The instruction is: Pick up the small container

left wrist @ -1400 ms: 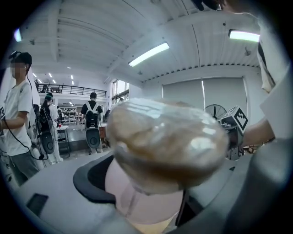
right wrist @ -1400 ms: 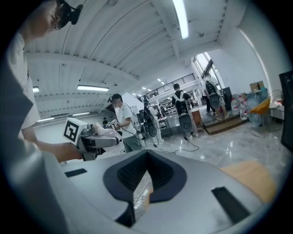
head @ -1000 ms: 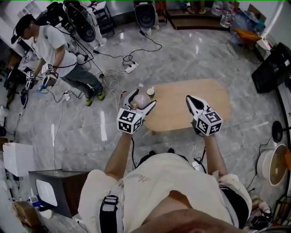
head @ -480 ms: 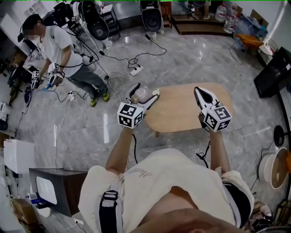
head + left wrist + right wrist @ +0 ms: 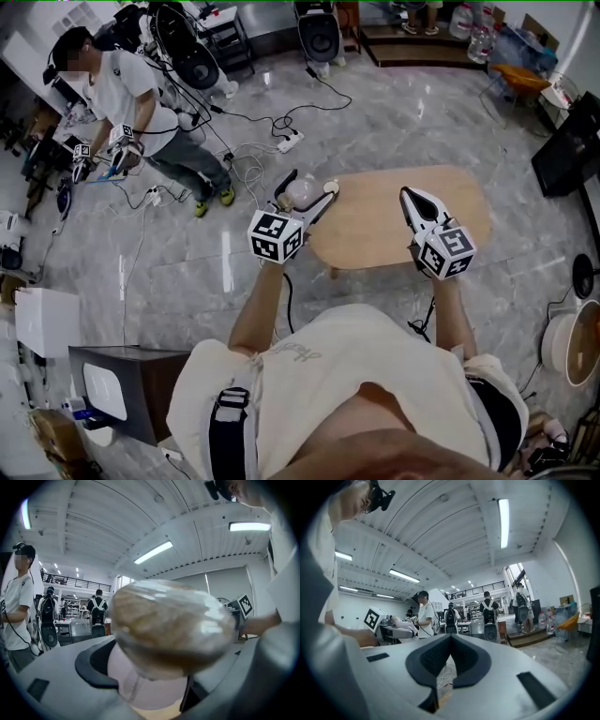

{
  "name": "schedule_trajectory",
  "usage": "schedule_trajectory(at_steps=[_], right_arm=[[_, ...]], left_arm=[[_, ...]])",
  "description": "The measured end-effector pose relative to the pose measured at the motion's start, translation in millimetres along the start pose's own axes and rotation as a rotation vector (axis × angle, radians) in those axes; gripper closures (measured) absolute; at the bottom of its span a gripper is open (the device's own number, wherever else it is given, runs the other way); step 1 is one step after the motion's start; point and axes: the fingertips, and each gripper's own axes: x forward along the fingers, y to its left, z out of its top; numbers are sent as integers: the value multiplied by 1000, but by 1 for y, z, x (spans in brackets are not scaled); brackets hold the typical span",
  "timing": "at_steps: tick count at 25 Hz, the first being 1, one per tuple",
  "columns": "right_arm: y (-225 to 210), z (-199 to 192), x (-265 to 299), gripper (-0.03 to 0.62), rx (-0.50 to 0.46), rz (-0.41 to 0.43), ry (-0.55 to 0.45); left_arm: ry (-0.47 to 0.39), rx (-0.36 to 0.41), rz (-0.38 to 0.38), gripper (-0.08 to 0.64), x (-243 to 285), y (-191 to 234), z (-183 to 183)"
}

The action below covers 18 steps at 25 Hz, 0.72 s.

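Note:
The small container (image 5: 299,193) is a clear domed tub with a pale pink base. It sits between the jaws of my left gripper (image 5: 311,184), which is shut on it, held in the air by the left end of the oval wooden table (image 5: 394,230). In the left gripper view the container (image 5: 168,625) fills the middle, its lid glossy over brownish contents. My right gripper (image 5: 419,201) hovers over the right part of the table, shut with nothing in it. In the right gripper view its dark pads (image 5: 440,656) meet at the tip.
A person (image 5: 122,89) stands at the upper left among equipment. Cables and a power strip (image 5: 289,142) lie on the marble floor beyond the table. A dark box (image 5: 112,384) stands at the lower left and a black screen (image 5: 570,150) at the right edge.
My left gripper has risen with the container and shifted toward the table's left end. The right gripper has kept its place over the table. The view itself has drifted.

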Motion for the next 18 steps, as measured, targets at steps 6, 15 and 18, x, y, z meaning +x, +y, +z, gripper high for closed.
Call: schedule_trajectory(at_steps=[6, 15, 18], right_arm=[[-2, -6, -2, 598, 7, 13, 21], [8, -6, 1, 598, -46, 14, 22], [13, -4, 1, 598, -93, 14, 22]], left_arm=[[-21, -40, -14, 141, 4, 1, -3], [-34, -9, -10, 141, -6, 2, 5], [-27, -6, -9, 141, -9, 0, 2]])
